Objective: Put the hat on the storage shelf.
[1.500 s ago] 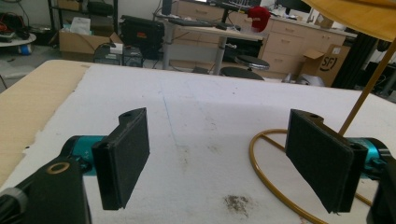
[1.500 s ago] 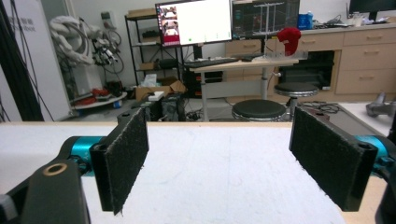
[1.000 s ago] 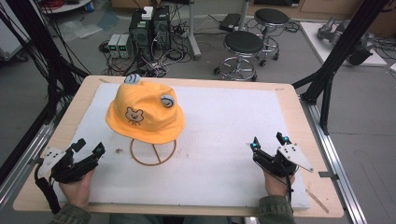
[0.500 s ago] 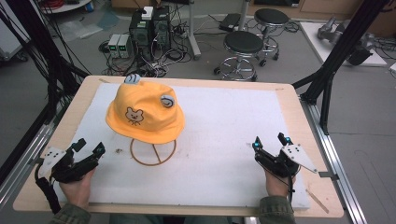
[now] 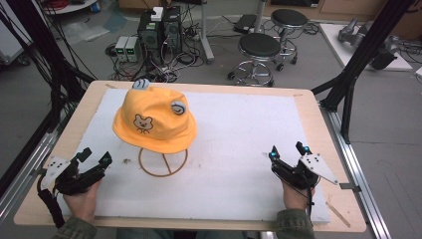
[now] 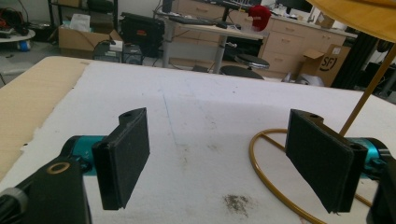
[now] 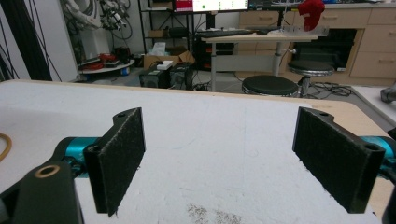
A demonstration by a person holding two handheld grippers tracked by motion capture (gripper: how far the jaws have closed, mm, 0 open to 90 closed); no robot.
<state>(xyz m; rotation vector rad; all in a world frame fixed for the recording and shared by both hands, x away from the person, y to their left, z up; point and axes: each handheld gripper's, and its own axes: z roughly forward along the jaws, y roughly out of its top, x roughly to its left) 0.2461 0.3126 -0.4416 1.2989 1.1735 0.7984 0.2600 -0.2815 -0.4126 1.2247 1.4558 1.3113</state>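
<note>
Nothing has shifted since the earlier frame: I hold the left tongs (image 5: 94,158) and right tongs (image 5: 287,151) spread and empty at the lower corners, so I judge the start pending, next reaching the orange cloth bucket hat (image 5: 154,119) on its gold wire stand (image 5: 163,162), upper left of centre on the table (image 5: 298,94).

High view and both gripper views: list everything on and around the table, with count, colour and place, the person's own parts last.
Hat: one, orange-yellow with a bear face, on a stand at table left-centre.
Stand: one, gold wire, ring base on the mat under the hat.
Mat: one, white, covering most of the table.
Table: one, light wood.
Stools: two, black seats, on the floor beyond the table.
Computer boxes: several, dark, on the floor behind.
Left gripper: one, black, open, near left table edge.
Right gripper: one, black, open, near right edge.
</note>
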